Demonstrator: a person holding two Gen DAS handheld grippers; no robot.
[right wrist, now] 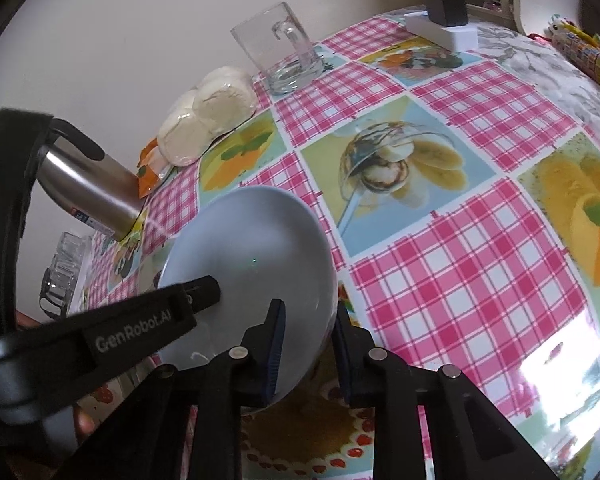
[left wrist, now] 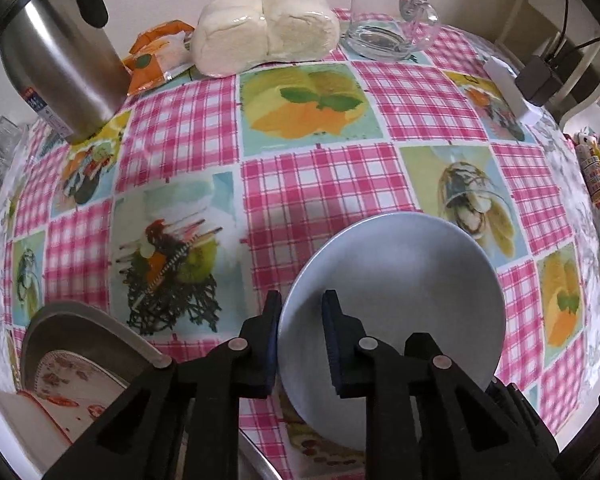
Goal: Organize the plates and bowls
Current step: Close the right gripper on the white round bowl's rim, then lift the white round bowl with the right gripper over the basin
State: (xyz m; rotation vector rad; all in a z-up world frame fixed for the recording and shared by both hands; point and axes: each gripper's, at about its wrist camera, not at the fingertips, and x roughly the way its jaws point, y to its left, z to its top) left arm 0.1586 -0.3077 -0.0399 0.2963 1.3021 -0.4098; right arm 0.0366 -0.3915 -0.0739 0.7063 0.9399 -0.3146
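Observation:
A pale grey-blue bowl (left wrist: 404, 288) is held tilted above the checked tablecloth; it also shows in the right wrist view (right wrist: 260, 248). My left gripper (left wrist: 302, 320) straddles its left rim, one finger inside and one outside, closed on the rim. My right gripper (right wrist: 308, 336) straddles the opposite rim the same way. The left gripper's finger (right wrist: 196, 292) shows reaching into the bowl from the left. A grey bowl with a red-patterned plate (left wrist: 60, 364) in it sits at the lower left.
A steel thermos jug (left wrist: 60, 68), an orange packet (left wrist: 156, 56), wrapped white buns (left wrist: 264, 36) and a glass mug (left wrist: 388, 16) stand along the far edge by the wall. A white power strip (right wrist: 440, 28) and colourful items (right wrist: 580, 52) lie at the right.

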